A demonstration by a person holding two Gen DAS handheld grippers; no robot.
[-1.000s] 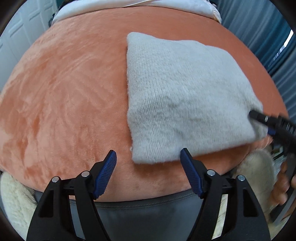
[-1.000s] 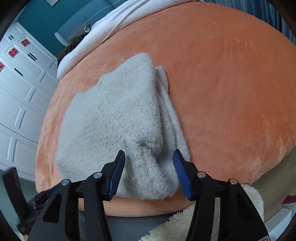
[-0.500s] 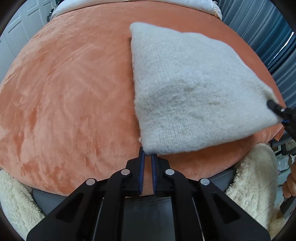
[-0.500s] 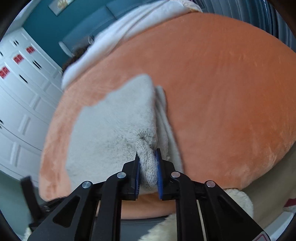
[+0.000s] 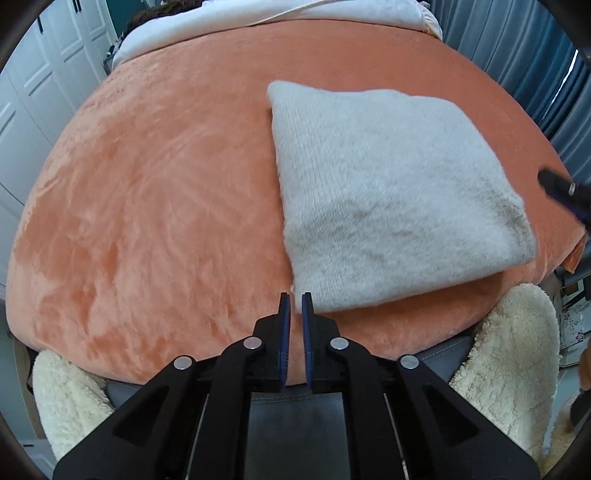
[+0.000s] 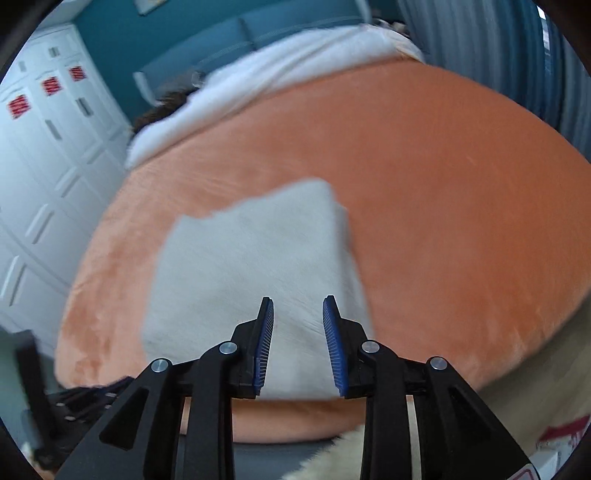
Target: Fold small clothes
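Near the front right corner of the bed, on its orange plush cover (image 5: pixel 166 206), lies the pale grey knitted garment (image 5: pixel 388 195), already folded into a compact, roughly square packet with tidy edges; in the right wrist view a second layer peeks out along its right side, so at least one fold has been made. Judging from this, the folding of this piece looks close to finished, with at most one more fold or a little smoothing left; no other garment shows in either view. Right at the near left corner of the packet sits the left gripper (image 5: pixel 294 299), its blue pads nearly together with only a thin slit between them; whether a bit of the knit's edge is pinched there cannot be told. Above the near edge of the garment hovers the right gripper (image 6: pixel 298 306), its jaws parted and opening, with nothing pressed between the pads. Beyond the cover are a white sheet (image 5: pixel 258 18) at the far end of the bed and cream fleece (image 5: pixel 509 354) hanging at its near edge.
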